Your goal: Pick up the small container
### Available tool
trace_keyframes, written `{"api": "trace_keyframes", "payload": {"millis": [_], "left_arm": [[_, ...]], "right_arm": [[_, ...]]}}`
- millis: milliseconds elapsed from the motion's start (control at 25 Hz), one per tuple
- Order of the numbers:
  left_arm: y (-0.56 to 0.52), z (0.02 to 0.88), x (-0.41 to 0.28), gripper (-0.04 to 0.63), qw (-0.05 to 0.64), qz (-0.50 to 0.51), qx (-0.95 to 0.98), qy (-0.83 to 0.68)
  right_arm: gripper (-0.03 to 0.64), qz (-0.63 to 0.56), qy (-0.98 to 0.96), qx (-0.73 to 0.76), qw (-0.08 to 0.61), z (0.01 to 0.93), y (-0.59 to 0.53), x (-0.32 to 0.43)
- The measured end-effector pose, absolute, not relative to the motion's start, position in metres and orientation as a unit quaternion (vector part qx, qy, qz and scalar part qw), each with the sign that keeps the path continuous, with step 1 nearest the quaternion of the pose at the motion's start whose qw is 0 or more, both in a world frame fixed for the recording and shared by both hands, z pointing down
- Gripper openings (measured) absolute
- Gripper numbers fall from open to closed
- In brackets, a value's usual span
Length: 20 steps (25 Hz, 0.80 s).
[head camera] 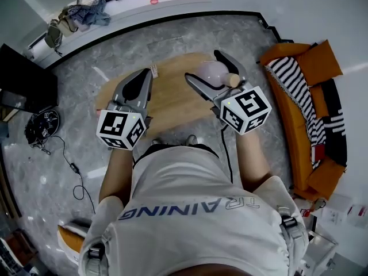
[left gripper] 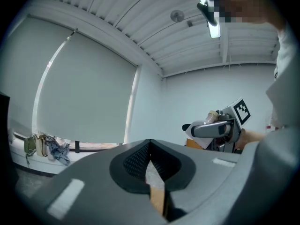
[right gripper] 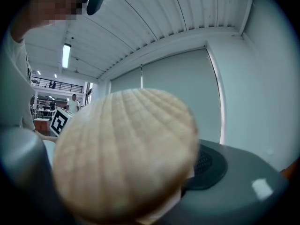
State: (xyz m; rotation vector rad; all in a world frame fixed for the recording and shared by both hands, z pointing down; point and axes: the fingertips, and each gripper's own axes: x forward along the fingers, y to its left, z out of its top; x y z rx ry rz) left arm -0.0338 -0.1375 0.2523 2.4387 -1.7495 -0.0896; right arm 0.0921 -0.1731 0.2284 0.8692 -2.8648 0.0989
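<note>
Fingers point(head camera: 200, 88) of my right gripper point(head camera: 205, 66) are clamped on either side of the small container point(head camera: 211, 73). Its wooden lid point(right gripper: 126, 153) faces the camera and fills the right gripper view. My left gripper point(head camera: 141, 80) hangs beside it, well apart, jaws pressed together on nothing. Both sit in open air above the oval wooden table point(head camera: 172, 105), with the container over its far right end. Grey floor point(head camera: 80, 91) rings the table. An orange sofa point(head camera: 299, 114) stands off to the right, and a cluttered ledge point(head camera: 132, 4) lies beyond.
</note>
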Motion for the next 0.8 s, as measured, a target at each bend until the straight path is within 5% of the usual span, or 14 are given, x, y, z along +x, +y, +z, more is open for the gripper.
{"api": "trace_keyframes", "payload": {"millis": [800], "left_arm": [[-0.16,0.253,-0.031,0.0,0.066,-0.027,0.81,-0.581]], "right_arm": [[0.442,0.038,-0.952,0.294,0.072,0.234,-0.196,0.094]]}}
